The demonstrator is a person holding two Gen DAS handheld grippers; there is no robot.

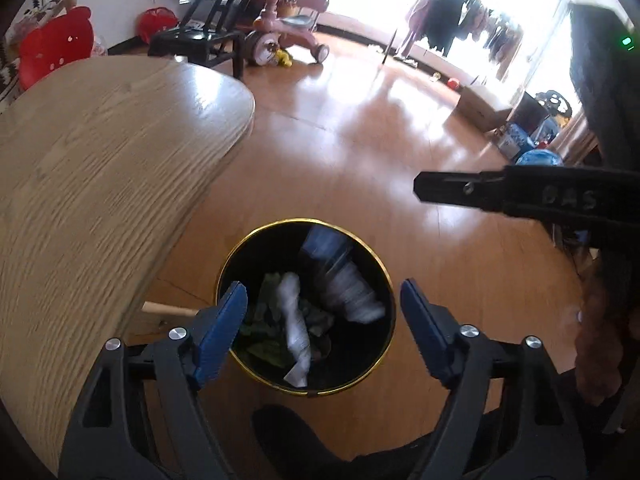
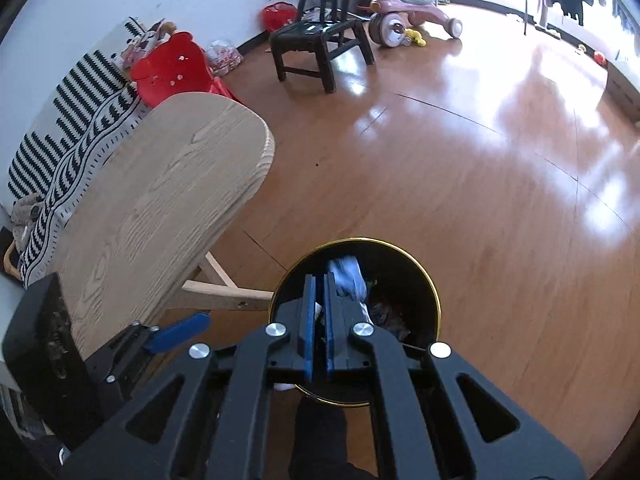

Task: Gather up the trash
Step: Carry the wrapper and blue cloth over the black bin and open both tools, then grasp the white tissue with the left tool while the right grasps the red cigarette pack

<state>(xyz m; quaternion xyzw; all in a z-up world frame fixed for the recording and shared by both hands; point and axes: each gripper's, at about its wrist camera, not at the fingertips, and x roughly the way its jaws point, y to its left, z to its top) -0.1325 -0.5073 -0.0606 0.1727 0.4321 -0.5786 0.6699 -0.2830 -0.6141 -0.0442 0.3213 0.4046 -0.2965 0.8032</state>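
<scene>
Black right gripper (image 1: pixel 420 191) arm reads "DAS".

Left gripper (image 1: pixel 322 304) hanging over a black gold-rimmed bin (image 1: pixel 385 356) on the wood floor (image 1: pixel 360 152), blue jaws wide apart and empty, crumpled white paper (image 1: pixel 295 328), green scraps (image 1: pixel 266 350) and a blurred bottle (image 1: pixel 340 276) inside, wooden table (image 1: pixel 100 168) edge just beside the bin, right gripper (image 1: pixel 418 191) reaching in from the right.

Blurred blue-white item (image 1: pixel 340 276) in bin (image 1: pixel 384 264), unidentifiable; right hand-held gripper (image 2: pixel 319 280) hides bin contents.
</scene>
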